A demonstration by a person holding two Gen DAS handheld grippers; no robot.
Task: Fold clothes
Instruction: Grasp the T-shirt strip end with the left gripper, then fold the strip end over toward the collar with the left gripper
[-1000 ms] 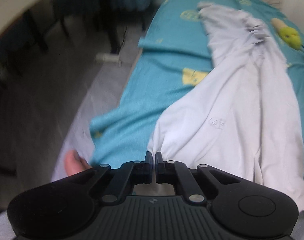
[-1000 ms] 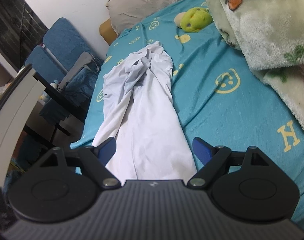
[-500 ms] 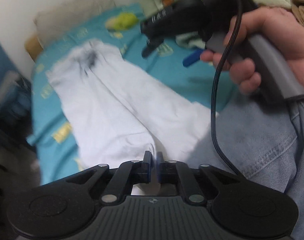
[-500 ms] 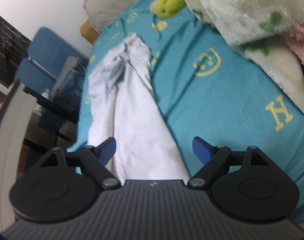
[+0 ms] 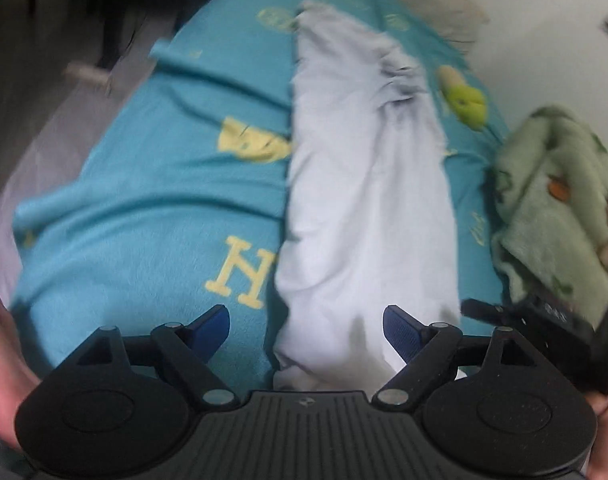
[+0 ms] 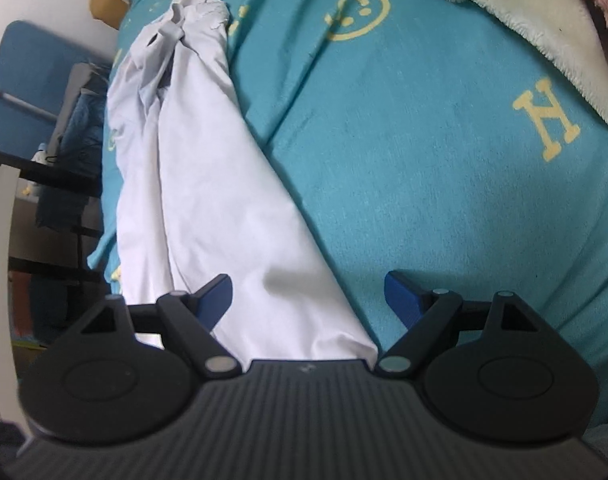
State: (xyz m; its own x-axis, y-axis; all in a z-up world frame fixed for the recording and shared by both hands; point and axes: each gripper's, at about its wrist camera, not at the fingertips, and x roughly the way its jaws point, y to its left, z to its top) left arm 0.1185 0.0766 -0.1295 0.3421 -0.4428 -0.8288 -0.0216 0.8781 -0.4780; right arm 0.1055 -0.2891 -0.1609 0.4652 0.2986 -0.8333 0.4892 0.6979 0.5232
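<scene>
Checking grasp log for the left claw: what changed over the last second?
The left claw let go: shut on the near edge of the white cotton garment earlier, its blue fingers now stand wide apart over that edge. The garment now lies as a long narrow strip on the teal printed bedsheet. The right claw stayed open, holding nothing.

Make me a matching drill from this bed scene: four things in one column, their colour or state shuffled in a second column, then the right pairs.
Things:
1. white garment
2. bed sheet
3. plush toy
4. left gripper

Colour or state:
A. yellow-green
B. open, holding nothing
C. teal with yellow prints
D. lying lengthwise in a long strip

Pairs: 1-D, 2-C, 3-A, 4-B
</scene>
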